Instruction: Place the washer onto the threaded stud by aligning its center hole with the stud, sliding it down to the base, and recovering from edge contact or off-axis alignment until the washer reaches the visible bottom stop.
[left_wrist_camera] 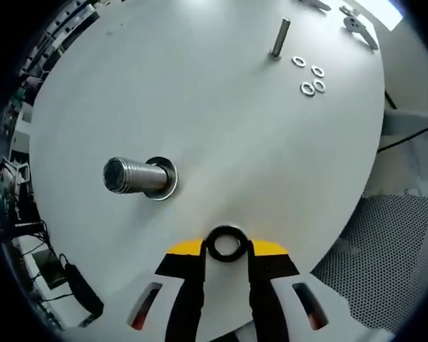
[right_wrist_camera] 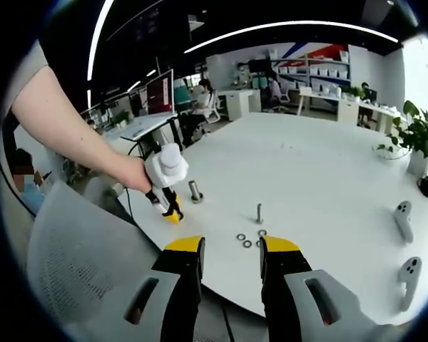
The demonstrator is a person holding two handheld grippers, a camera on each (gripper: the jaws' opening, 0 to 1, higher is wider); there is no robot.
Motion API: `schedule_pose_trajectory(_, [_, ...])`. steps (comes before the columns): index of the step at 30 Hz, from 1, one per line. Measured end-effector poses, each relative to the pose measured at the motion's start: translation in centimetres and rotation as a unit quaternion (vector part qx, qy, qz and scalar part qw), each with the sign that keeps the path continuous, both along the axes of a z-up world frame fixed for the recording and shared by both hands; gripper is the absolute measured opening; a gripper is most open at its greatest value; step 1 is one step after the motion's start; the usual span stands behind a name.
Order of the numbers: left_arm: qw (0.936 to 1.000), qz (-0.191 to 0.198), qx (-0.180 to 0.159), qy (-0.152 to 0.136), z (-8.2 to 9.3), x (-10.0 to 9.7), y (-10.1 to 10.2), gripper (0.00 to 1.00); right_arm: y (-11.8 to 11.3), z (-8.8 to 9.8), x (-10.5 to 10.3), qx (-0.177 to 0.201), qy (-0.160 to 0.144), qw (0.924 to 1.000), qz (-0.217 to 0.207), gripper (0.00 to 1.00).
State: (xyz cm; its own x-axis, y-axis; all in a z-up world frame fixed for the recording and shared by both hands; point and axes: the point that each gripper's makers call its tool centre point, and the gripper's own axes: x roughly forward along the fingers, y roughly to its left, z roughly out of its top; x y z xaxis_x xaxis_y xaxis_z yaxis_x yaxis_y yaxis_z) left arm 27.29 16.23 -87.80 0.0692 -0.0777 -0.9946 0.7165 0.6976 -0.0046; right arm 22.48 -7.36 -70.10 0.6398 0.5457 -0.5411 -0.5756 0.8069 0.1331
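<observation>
the left gripper is closed on a black washer, near the big threaded stud but not yet over it; alignment and sliding down remain. the right gripper is open and empty.

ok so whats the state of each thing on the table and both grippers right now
left gripper: shut on a dark washer
large threaded stud: upright, one washer already at its base
thin stud: upright, bare
loose washers: four, flat beside the thin stud
right gripper: open, empty
</observation>
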Motion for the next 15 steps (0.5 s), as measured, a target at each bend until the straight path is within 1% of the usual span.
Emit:
schedule_pose_trajectory(2, [0.9987,0.04,-0.027,-0.017,0.06,0.11,-0.13,0.2,0.04,0.06,0.0,0.001,-0.001,1.0,0.001,0.33])
schedule_pose_trajectory(3, [0.9985,0.044,-0.029,-0.017,0.08,0.09,-0.09,0.2,0.01,0.09,0.02,0.002,-0.001,1.0,0.0,0.33])
schedule_pose_trajectory(4, [0.9984,0.043,-0.031,-0.02,0.13,0.08,0.05,0.2,-0.02,0.11,0.04,0.003,-0.001,1.0,-0.001,0.33])
schedule_pose_trajectory(6, [0.9989,0.025,-0.029,-0.027,0.11,-0.06,-0.11,0.2,-0.07,0.14,0.07,0.004,-0.002,1.0,-0.002,0.33])
schedule_pose_trajectory(10, [0.999,0.017,-0.029,-0.031,0.21,-0.39,-0.36,0.2,-0.1,0.14,0.08,0.004,-0.002,1.0,-0.003,0.33])
schedule_pose_trajectory(15, [0.9991,0.013,-0.027,-0.03,0.25,-0.22,-0.28,0.2,-0.2,0.22,0.18,0.005,-0.003,1.0,-0.006,0.33])
